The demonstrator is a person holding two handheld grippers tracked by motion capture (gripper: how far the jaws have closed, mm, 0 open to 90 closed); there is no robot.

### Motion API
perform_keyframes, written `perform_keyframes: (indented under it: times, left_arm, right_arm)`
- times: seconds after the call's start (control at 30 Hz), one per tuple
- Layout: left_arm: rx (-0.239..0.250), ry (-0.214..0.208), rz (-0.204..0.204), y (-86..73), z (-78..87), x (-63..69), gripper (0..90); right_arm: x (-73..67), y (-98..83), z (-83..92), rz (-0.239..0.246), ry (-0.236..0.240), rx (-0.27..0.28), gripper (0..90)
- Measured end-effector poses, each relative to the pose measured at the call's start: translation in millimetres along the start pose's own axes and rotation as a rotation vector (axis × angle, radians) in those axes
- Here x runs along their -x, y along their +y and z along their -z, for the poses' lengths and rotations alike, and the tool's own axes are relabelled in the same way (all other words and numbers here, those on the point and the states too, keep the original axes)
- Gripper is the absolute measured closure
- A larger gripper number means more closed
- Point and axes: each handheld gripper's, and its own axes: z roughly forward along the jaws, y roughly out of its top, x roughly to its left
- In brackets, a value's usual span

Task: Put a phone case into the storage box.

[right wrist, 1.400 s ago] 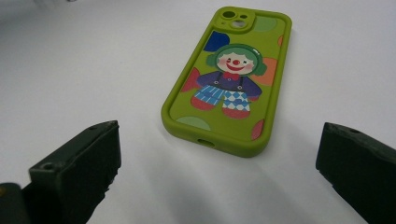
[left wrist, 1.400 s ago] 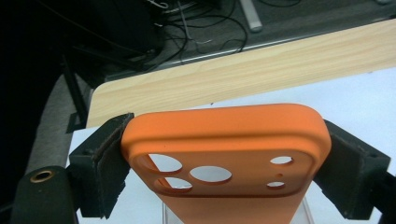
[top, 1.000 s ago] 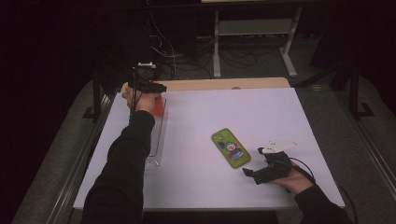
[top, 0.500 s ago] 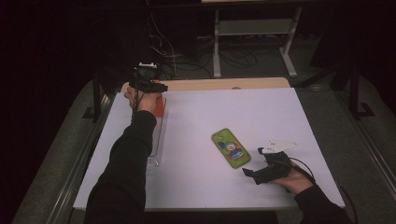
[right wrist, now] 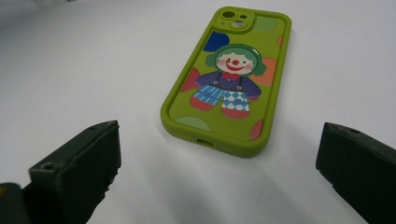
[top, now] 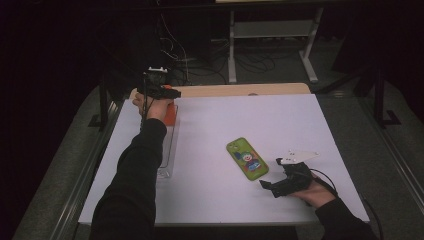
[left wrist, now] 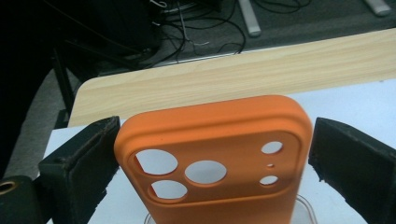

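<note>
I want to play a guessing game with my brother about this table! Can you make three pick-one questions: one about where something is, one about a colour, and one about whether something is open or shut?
1. Where does the green phone case lie?
A. On the white table top, just ahead of the right gripper
B. In the clear tray
C. On the floor

2. What colour is the case between the left gripper's jaws?
A. Blue
B. Orange
C. Black

3. How do the right gripper's jaws stand?
A. Shut on the green case
B. Shut on nothing
C. Open, with nothing between them

Answers:
1. A: the high view shows it flat on the table top, near the right gripper.
2. B: the left gripper view shows the orange phone case between the jaws of the left gripper.
3. C: the right gripper view shows the jaws wide apart, with the green case lying farther ahead.
</note>
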Motion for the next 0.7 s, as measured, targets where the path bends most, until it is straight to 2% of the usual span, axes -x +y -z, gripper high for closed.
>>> perform_keyframes:
  times: [0.13, 0.2, 0.23, 0.27, 0.3, 0.4, 0.47, 0.5, 0.57, 0.6, 0.63, 0.7]
  left_arm:
    - [0.013, -0.031, -0.006, 1.7, 8.0, -2.8, 1.9]
    - [0.011, -0.071, -0.010, 2.2, 17.7, -5.1, 1.4]
    - [0.011, -0.071, -0.010, 2.2, 17.7, -5.1, 1.1]
    - [0.018, -0.105, -0.030, 2.7, 26.6, -6.2, 1.1]
    - [0.018, -0.105, -0.030, 2.7, 26.6, -6.2, 1.0]
    - [0.035, -0.150, -0.049, 4.3, 41.7, -9.2, 1.1]
    - [0.050, -0.188, -0.046, 4.6, 49.3, -10.9, 1.1]
    - [0.056, -0.227, -0.058, 4.8, 58.2, -12.4, 1.1]
    - [0.061, -0.239, -0.059, 4.6, 61.3, -12.2, 1.1]
    - [0.070, -0.296, -0.077, 3.5, 69.7, -10.9, 1.1]
    - [0.070, -0.296, -0.077, 3.5, 69.7, -10.9, 1.1]
    - [0.073, -0.366, -0.102, -0.2, 79.1, -6.9, 1.1]
  right_arm:
    - [-0.6, 0.0, -0.3, 0.000, 0.002, -0.003, 0.0]
    - [-0.7, 0.0, -0.5, 0.004, 0.001, -0.004, 0.0]
    - [-0.7, 0.0, -0.5, 0.004, 0.001, -0.004, 0.0]
    - [-0.5, 0.0, -0.6, 0.001, 0.004, -0.006, 0.0]
    - [-0.3, 0.0, -0.6, 0.001, 0.004, -0.006, 0.0]
    - [0.1, 0.5, -0.8, -0.007, 0.011, -0.005, 0.0]
    - [0.7, 0.7, -1.6, -0.008, 0.012, -0.004, 0.0]
    - [1.2, 0.5, -1.8, -0.008, 0.011, -0.009, 0.0]
    - [1.4, 0.7, -1.7, -0.007, 0.010, -0.009, 0.0]
    - [1.6, 1.5, -1.1, -0.011, 0.007, -0.008, 0.0]
    - [1.6, 1.5, -1.1, -0.011, 0.007, -0.008, 0.0]
    - [1.7, 3.6, 0.4, -0.016, 0.013, -0.003, 0.0]
